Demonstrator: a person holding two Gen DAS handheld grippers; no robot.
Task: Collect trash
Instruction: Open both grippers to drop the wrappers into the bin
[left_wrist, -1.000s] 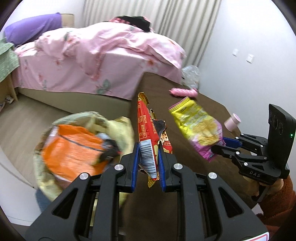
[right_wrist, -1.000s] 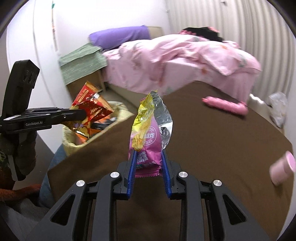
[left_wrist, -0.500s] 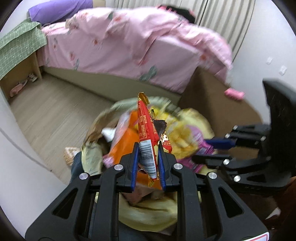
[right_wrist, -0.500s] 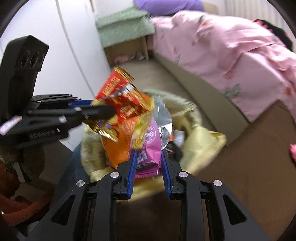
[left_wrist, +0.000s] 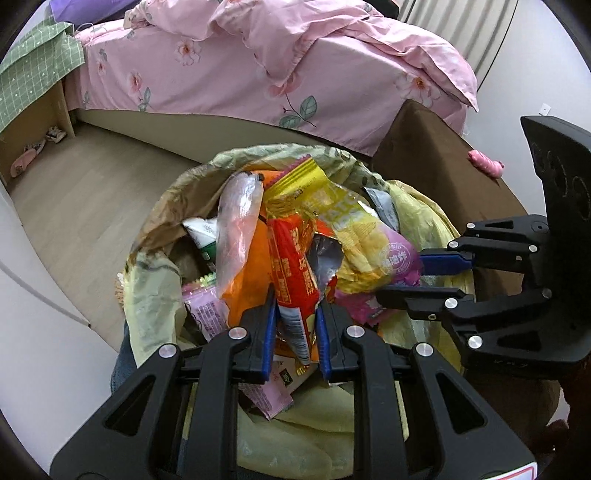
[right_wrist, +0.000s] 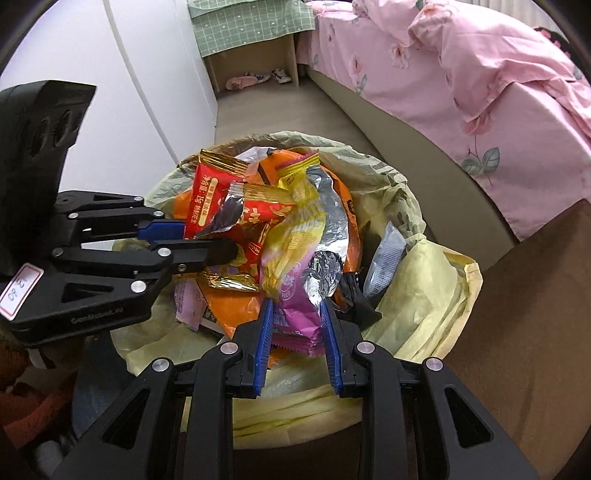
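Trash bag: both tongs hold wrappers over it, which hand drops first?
Either, probably; slight edge to the left. The left tongs grip the red wrapper over the middle of the trash bag. The right tongs hold the yellow-purple chip bag nearer the rim.

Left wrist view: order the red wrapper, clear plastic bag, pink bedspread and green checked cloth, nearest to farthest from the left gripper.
1. Red wrapper, between the fingers.
2. Clear plastic bag, just ahead, left, in the bin.
3. Pink bedspread, across the floor.
4. Green checked cloth, far left corner.
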